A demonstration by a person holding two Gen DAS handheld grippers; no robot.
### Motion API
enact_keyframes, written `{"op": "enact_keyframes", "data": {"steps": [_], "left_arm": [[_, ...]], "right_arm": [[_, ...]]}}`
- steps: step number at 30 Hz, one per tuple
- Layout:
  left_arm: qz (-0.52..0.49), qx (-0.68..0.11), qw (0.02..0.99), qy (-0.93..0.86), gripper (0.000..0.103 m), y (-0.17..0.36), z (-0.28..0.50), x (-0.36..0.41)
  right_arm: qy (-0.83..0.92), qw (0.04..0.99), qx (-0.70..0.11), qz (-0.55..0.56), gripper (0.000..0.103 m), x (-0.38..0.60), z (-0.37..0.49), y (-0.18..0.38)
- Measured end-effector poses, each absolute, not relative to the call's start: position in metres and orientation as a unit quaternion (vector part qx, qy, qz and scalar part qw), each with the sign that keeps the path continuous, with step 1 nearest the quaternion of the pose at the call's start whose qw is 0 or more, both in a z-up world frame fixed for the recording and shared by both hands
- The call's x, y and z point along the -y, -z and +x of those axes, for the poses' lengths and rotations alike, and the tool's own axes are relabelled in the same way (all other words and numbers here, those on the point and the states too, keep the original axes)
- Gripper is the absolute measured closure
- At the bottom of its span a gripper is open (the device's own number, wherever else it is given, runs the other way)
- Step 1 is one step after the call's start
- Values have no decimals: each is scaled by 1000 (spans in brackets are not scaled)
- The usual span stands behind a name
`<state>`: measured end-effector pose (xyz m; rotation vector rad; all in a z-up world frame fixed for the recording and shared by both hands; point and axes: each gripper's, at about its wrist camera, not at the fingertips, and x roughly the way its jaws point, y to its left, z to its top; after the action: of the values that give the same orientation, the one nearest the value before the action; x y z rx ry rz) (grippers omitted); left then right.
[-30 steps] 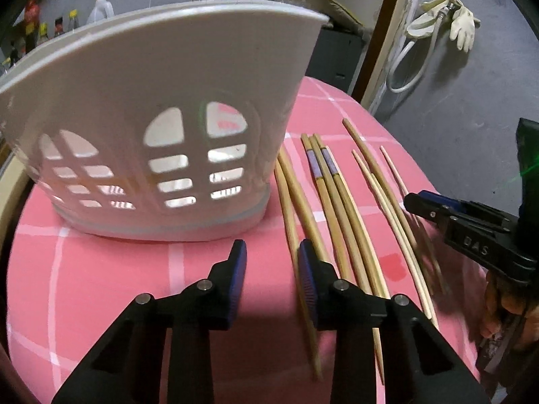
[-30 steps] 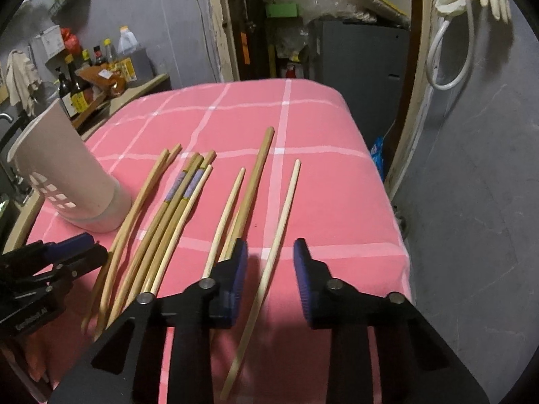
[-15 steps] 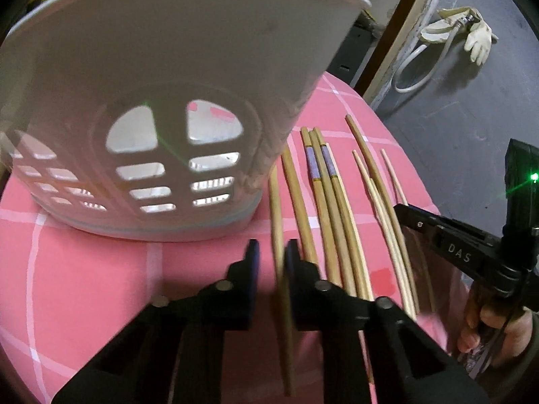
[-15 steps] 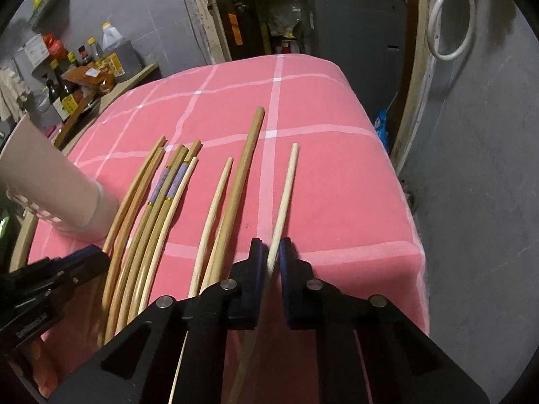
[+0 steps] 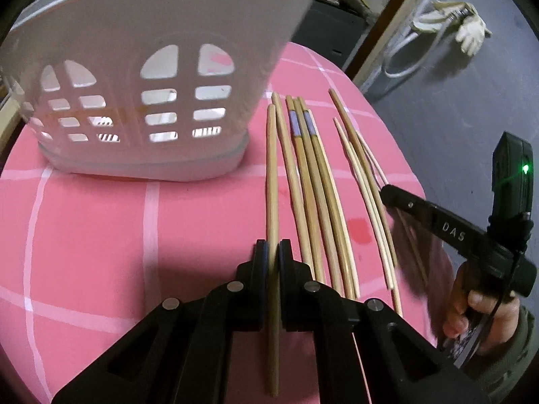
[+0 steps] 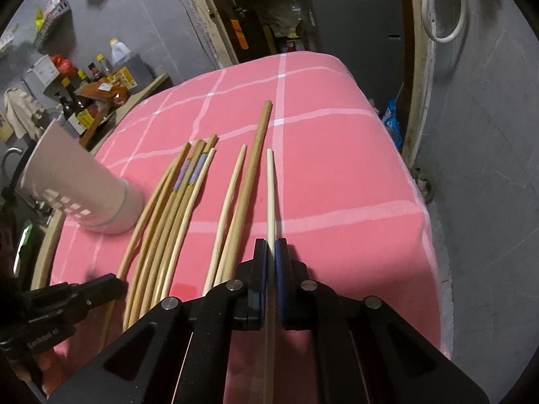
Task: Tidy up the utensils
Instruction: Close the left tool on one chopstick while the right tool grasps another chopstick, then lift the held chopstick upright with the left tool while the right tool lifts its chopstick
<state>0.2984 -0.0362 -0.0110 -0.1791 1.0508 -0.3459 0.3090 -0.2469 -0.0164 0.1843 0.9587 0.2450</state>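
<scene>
Several wooden chopsticks lie side by side on a pink checked tablecloth (image 5: 101, 235). My left gripper (image 5: 273, 252) is shut on the leftmost tan chopstick (image 5: 272, 168), which runs straight out from between its pads. Just left of that stick stands a white slotted utensil holder (image 5: 145, 77). My right gripper (image 6: 271, 252) is shut on the rightmost pale chopstick (image 6: 270, 195). The other chopsticks (image 6: 182, 215), two with purple bands (image 5: 299, 124), rest between the two held ones. Seen from the left wrist, the right gripper (image 5: 387, 190) sits at the row's right side.
The cloth's right edge (image 6: 427, 235) drops to a grey floor. Bottles and clutter (image 6: 84, 77) stand on a counter at the far left. A hose and glove (image 5: 468, 30) hang on the wall. A person's hand (image 5: 481, 309) holds the right gripper's handle.
Both grippers went from open to shut, each on a chopstick. The left gripper shifted right from beside the holder onto the leftmost stick, and that stick now lies straighter.
</scene>
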Motion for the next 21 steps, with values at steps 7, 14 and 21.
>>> {"op": "enact_keyframes", "data": {"steps": [7, 14, 21], "left_arm": [[-65, -507, 844, 162, 98, 11, 303, 40], [-73, -516, 840, 150, 94, 14, 318, 50], [-75, -510, 844, 150, 99, 11, 309, 48]], "right_arm": [[-120, 876, -459, 91, 99, 247, 302, 17], [-122, 874, -462, 90, 99, 247, 300, 20], [-130, 877, -447, 116, 100, 250, 289, 19]]}}
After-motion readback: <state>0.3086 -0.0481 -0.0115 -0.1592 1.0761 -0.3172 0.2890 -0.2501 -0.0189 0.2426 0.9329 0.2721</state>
